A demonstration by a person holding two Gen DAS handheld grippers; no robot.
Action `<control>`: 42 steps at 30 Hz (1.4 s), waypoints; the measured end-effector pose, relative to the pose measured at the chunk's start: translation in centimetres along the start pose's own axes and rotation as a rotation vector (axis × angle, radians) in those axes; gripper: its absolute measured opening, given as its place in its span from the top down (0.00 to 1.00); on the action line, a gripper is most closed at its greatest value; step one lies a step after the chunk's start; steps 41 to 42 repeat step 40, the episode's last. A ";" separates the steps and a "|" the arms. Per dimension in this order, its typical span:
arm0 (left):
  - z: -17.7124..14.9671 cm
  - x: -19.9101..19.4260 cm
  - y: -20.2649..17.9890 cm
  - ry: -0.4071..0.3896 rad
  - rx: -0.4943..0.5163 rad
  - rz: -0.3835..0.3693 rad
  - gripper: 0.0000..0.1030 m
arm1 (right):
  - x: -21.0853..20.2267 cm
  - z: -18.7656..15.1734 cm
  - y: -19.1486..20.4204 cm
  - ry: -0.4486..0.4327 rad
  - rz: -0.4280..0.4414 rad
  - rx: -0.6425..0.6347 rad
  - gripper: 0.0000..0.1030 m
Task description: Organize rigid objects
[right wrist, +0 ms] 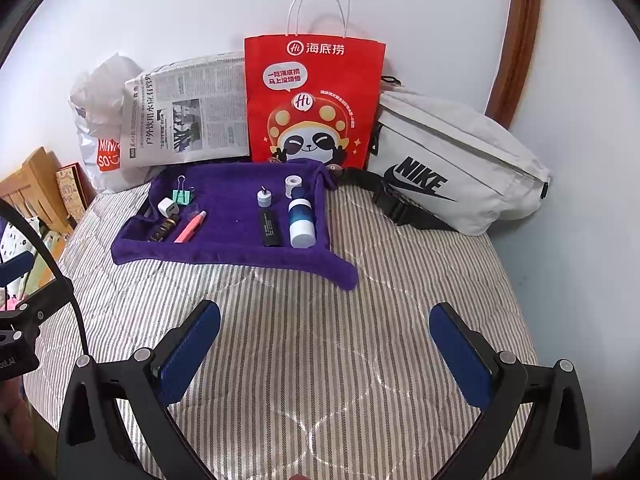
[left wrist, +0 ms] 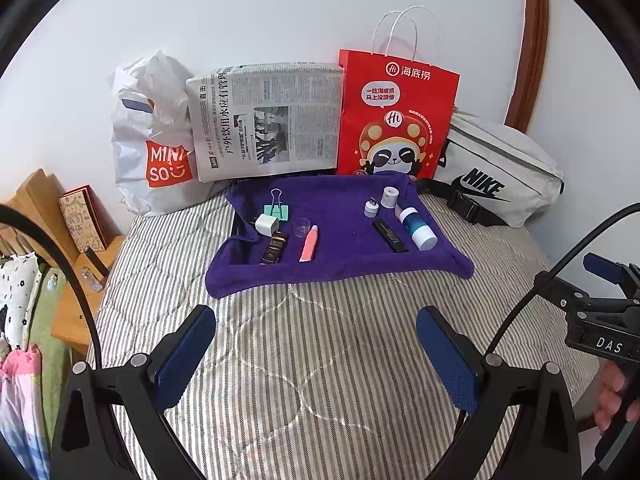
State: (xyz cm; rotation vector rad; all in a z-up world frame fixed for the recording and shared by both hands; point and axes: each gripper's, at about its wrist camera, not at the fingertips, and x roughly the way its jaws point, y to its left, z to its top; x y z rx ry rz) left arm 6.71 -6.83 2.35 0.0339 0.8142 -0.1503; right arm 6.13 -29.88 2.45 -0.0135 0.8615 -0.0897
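A purple towel (left wrist: 340, 256) (right wrist: 236, 252) lies on the striped bed with small items on it. On its left: a green binder clip (left wrist: 278, 209), a white charger (left wrist: 266, 224), a dark bottle (left wrist: 275, 247), a clear cup (left wrist: 301, 227), a pink tube (left wrist: 309, 243) (right wrist: 191, 226). On its right: a white adapter (left wrist: 371, 208), a white roll (left wrist: 388, 197), a black stick (left wrist: 390, 235) (right wrist: 269, 228), a blue-white bottle (left wrist: 416, 227) (right wrist: 301, 221). My left gripper (left wrist: 316, 340) and right gripper (right wrist: 325, 336) hover open above the bedspread, short of the towel, nothing between their fingers.
Against the wall stand a white Miniso bag (left wrist: 152, 140), a folded newspaper (left wrist: 264, 120), a red paper bag (left wrist: 394, 116) (right wrist: 312, 100) and a grey Nike pouch (left wrist: 496, 172) (right wrist: 452, 164). A wooden nightstand (left wrist: 80, 280) sits left of the bed. The right gripper's body (left wrist: 600, 320) shows at the left view's edge.
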 end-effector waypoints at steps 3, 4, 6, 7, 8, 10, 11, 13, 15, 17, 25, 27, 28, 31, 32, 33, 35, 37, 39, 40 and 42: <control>0.0 0.0 -0.1 -0.002 0.001 0.004 0.02 | 0.1 0.0 0.0 0.002 0.000 0.000 0.00; 0.0 0.0 -0.1 -0.001 0.002 0.002 0.02 | 0.1 0.0 0.0 0.002 0.000 0.000 0.00; -0.1 0.1 0.0 0.000 0.004 0.003 0.02 | 0.1 0.0 0.0 0.002 -0.001 -0.001 0.00; -0.1 0.1 0.0 -0.001 0.004 0.003 0.02 | 0.1 0.0 0.1 0.002 -0.001 -0.001 0.00; -0.1 0.1 0.0 -0.001 0.004 0.002 0.02 | 0.1 0.0 0.1 0.001 0.000 -0.001 0.00; -0.1 0.1 0.0 0.000 0.004 0.002 0.02 | 0.1 0.1 0.1 0.002 -0.001 -0.003 0.00; -0.1 0.1 0.0 0.000 0.004 0.003 0.02 | 0.1 0.1 0.1 0.002 -0.001 -0.003 0.00; -0.1 0.1 -0.2 0.000 0.003 0.006 0.02 | 0.1 0.0 0.1 0.003 -0.001 -0.002 0.00; -0.1 0.1 -0.1 0.003 0.002 0.004 0.02 | 0.1 0.1 0.1 0.003 -0.001 -0.003 0.00; -0.1 0.1 0.0 0.003 0.005 0.003 0.02 | 0.1 0.1 0.1 0.004 -0.001 -0.003 0.00; -0.1 0.2 0.3 0.003 0.008 0.003 0.02 | 0.2 0.1 0.2 0.003 0.000 -0.003 0.00; -0.1 0.2 0.4 0.002 0.007 0.005 0.02 | 0.2 0.1 0.2 0.003 -0.001 -0.002 0.00; -0.1 0.2 0.5 0.004 0.007 0.004 0.02 | 0.2 0.1 0.2 0.003 0.000 -0.002 0.00; -0.1 0.3 0.5 0.005 0.009 0.004 0.02 | 0.2 0.1 0.2 0.004 0.000 -0.003 0.00; -0.1 0.3 0.6 0.006 0.010 0.003 0.02 | 0.2 0.1 0.2 0.004 -0.001 -0.003 0.00; 0.0 0.5 0.5 0.007 0.011 0.003 0.02 | 0.2 0.1 0.2 0.004 -0.001 -0.003 0.00; -0.1 0.5 0.6 0.009 0.011 0.003 0.02 | 0.3 0.1 0.3 0.006 0.000 -0.003 0.00; 0.0 0.7 0.6 0.014 0.012 0.002 0.02 | 0.4 0.1 0.3 0.008 -0.001 -0.002 0.00; 0.0 0.8 0.7 0.013 0.010 0.002 0.02 | 0.4 0.1 0.4 0.008 -0.001 -0.003 0.00; 0.0 0.9 0.7 0.007 0.008 0.001 0.02 | 0.5 0.0 0.4 0.009 -0.001 -0.003 0.00; 0.0 0.9 0.7 0.007 0.008 0.001 0.02 | 0.5 0.0 0.4 0.009 -0.001 -0.003 0.00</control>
